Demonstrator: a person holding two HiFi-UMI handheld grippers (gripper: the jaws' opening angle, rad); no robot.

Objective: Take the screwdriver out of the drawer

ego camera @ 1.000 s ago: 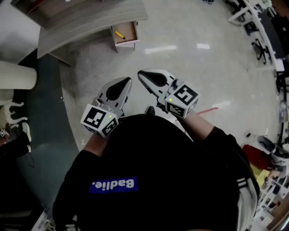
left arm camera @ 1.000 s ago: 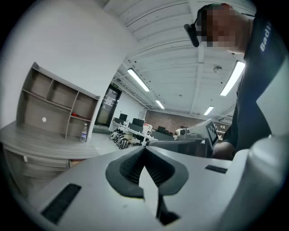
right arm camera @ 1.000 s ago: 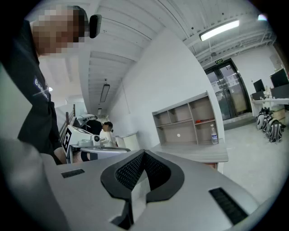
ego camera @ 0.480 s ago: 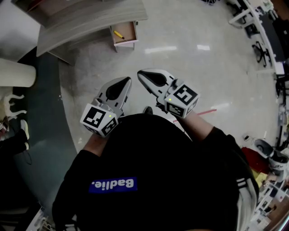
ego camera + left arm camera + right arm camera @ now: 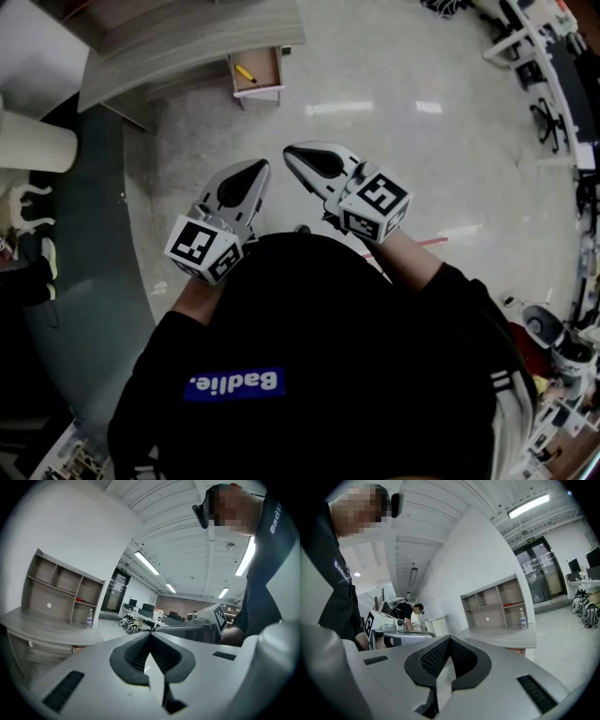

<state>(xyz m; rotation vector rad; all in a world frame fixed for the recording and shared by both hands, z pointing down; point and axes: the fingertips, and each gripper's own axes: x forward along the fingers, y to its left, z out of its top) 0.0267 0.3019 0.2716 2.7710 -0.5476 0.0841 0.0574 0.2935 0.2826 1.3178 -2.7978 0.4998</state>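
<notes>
A yellow screwdriver (image 5: 247,72) lies in the open wooden drawer (image 5: 271,68) that sticks out from the grey curved desk (image 5: 187,37) at the top of the head view. My left gripper (image 5: 262,167) and right gripper (image 5: 290,151) are held side by side in front of the person's chest, well short of the drawer and pointing towards it. Both are shut, with nothing between the jaws. In the left gripper view the left gripper (image 5: 150,635) has its pads meeting, and so has the right gripper (image 5: 449,639) in the right gripper view. In both gripper views the screwdriver is hidden.
A shelf unit (image 5: 63,590) and a water bottle (image 5: 88,619) stand on the desk. A white column (image 5: 33,141) rises at the left. Desks and office chairs (image 5: 544,66) line the far right. Another person (image 5: 415,613) bends over at the back. Shiny floor (image 5: 394,122) lies between me and the drawer.
The floor marks at the right have slid down the head view, so the person and both grippers have moved a little towards the desk. Both grippers stayed shut.
</notes>
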